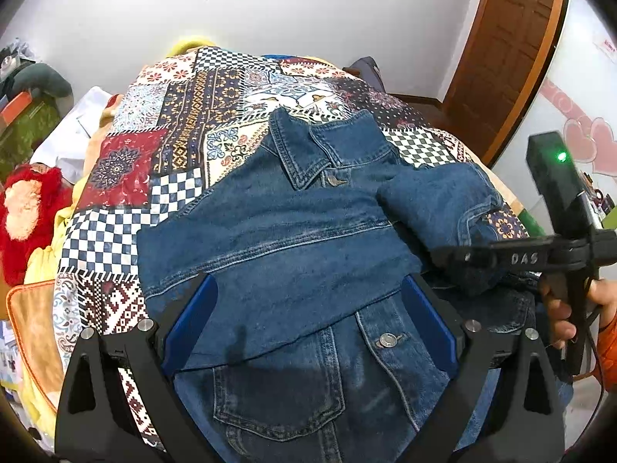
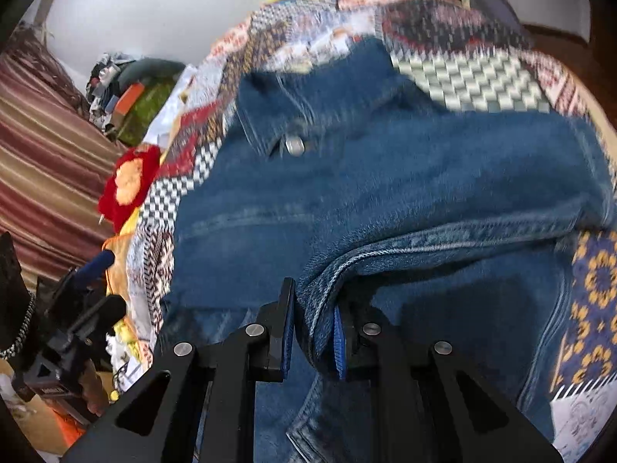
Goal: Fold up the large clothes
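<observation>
A blue denim jacket (image 1: 308, 231) lies front up on a patchwork bedspread (image 1: 173, 123), its collar pointing away from me. One sleeve (image 1: 435, 200) is folded across the chest. My left gripper (image 1: 308, 308) hovers over the jacket's middle, open wide, with nothing pinched between its blue pads. My right gripper (image 1: 462, 258) comes in from the right, held by a hand. In the right wrist view, the right gripper (image 2: 313, 332) is shut on a seamed denim edge (image 2: 385, 254) of the jacket (image 2: 385, 193). That view is blurred by motion.
A red plush toy (image 1: 27, 208) and yellow bedding lie off the bed's left side. A wooden door (image 1: 509, 38) stands at the back right. A striped curtain (image 2: 38, 154) and cluttered items fill the left. The bedspread (image 2: 482, 73) extends beyond the collar.
</observation>
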`<state>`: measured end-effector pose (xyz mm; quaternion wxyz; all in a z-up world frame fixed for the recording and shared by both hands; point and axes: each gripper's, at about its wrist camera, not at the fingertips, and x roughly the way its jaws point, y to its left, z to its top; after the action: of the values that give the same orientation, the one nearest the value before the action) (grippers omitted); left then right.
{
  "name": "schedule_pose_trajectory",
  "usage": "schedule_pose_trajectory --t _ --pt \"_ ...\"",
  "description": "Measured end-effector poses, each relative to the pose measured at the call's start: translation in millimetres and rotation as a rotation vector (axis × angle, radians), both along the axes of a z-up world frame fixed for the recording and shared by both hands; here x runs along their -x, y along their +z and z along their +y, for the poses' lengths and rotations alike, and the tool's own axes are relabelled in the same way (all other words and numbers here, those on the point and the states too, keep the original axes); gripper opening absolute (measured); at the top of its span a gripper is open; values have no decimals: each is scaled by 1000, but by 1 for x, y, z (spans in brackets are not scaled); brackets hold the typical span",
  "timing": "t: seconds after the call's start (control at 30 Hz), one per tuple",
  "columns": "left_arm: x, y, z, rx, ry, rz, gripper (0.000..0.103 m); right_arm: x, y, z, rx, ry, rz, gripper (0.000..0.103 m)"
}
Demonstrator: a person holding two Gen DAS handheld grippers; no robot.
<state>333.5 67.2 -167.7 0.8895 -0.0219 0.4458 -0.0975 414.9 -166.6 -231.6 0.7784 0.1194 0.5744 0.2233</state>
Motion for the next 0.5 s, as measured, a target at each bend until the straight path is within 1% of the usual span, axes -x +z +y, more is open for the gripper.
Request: schedule_pose_trajectory --t 0.13,0.2,0.3,0.4,0.5 --pt "-2 0 -14 -20 -25 3 97 7 -19 -5 18 34 77 15" --pt "-4 2 -22 -34 -39 2 97 13 -21 -6 26 60 93 15" --pt "-11 6 -38 -54 -65 -4 97 21 -14 -13 25 83 101 15" --pt "-20 12 -56 -66 -91 -14 97 29 1 -27 10 91 78 15" --pt "-30 18 -78 -75 -128 -20 97 36 24 -49 51 71 -13 15"
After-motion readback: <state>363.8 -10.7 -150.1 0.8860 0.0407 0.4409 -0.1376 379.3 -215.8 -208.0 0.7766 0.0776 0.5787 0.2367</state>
